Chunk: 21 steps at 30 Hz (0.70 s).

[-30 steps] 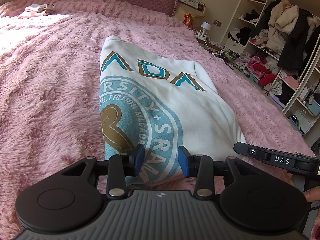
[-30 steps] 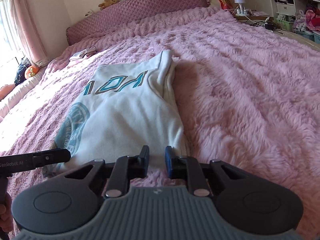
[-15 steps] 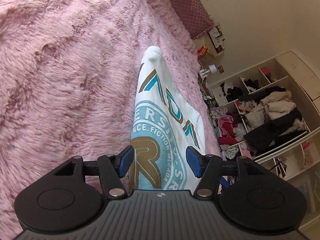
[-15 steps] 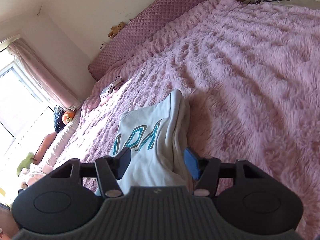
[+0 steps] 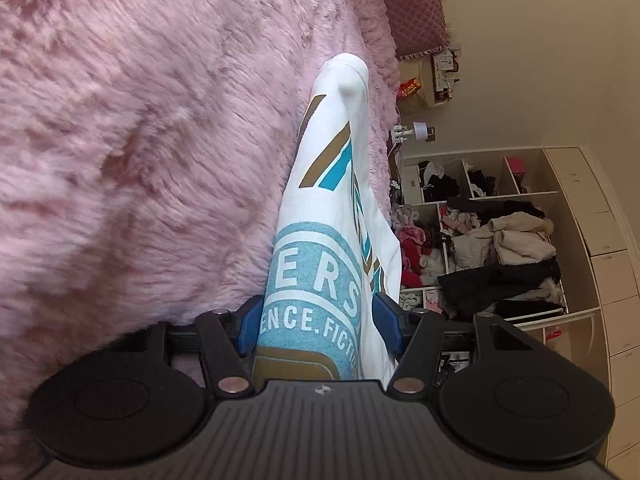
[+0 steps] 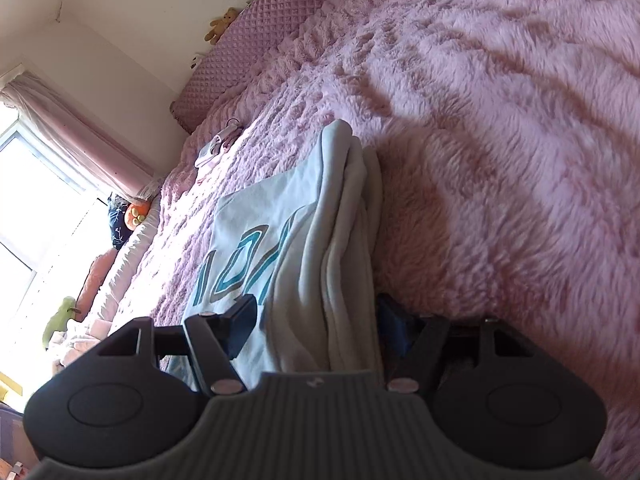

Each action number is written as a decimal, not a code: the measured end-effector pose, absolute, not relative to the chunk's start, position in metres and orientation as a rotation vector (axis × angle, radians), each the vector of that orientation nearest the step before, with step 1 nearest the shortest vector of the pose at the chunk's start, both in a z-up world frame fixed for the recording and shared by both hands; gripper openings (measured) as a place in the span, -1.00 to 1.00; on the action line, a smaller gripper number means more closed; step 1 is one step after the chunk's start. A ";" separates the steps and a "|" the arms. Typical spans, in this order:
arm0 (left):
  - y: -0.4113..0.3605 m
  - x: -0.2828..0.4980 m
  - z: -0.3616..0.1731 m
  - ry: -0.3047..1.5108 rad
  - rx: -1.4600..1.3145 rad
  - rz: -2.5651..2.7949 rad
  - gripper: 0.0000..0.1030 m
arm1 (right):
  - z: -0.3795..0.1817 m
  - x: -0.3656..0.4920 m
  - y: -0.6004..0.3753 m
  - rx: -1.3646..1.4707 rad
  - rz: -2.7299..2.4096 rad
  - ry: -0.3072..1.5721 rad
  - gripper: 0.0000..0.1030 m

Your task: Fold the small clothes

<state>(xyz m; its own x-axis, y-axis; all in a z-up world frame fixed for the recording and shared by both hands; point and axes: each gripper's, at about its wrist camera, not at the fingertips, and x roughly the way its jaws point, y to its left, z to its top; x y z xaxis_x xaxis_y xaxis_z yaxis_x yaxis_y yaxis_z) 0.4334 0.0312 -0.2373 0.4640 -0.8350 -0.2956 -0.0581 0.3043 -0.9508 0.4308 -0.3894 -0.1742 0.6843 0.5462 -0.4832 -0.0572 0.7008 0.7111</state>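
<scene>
1. Folded white sweatshirt (image 5: 332, 208) with a blue round print and brown-and-teal letters, lying on a fluffy pink bedspread (image 5: 140, 140).
2. Left hand-held gripper (image 5: 320, 326) rolled onto its side, jaws wide, straddling the near printed edge of the sweatshirt; cloth fills the gap between the blue pads (image 5: 250, 330), and whether they press on it cannot be told.
3. Left jaws opened over the last second, then steady.
4. Right hand-held gripper (image 6: 316, 324) also tilted, jaws wide, set over the stacked folded edge of the sweatshirt (image 6: 320, 240); one finger above the cloth, the other down beside it against the bedspread (image 6: 500, 160).
5. Right jaws have just been opening, with the layered edge between them; no clear squeeze on the cloth visible.
6. Quilted mauve headboard (image 6: 256, 36) at the far end of the bed, a small teddy bear (image 6: 221, 24) perched on it.
7. Small pale bundle (image 6: 216, 146) on the bedspread near the headboard, well apart from the sweatshirt.
8. Open shelves (image 5: 500, 248) stuffed with clothes beyond the bed in the left view; a window with a pink curtain (image 6: 72, 140) in the right view.
</scene>
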 end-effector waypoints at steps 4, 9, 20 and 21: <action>0.017 0.446 -0.236 0.989 -1.111 -0.651 0.30 | -0.176 0.445 -0.380 0.712 0.390 0.758 0.28; 0.008 0.457 -0.236 1.013 -1.098 -0.663 0.30 | -0.178 0.456 -0.374 0.696 0.416 0.769 0.34; -0.001 0.460 -0.237 1.008 -1.061 -0.666 0.29 | -0.181 0.460 -0.371 0.682 0.428 0.785 0.38; 0.000 0.460 -0.237 1.008 -1.058 -0.667 0.27 | -0.181 0.460 -0.370 0.680 0.428 0.786 0.38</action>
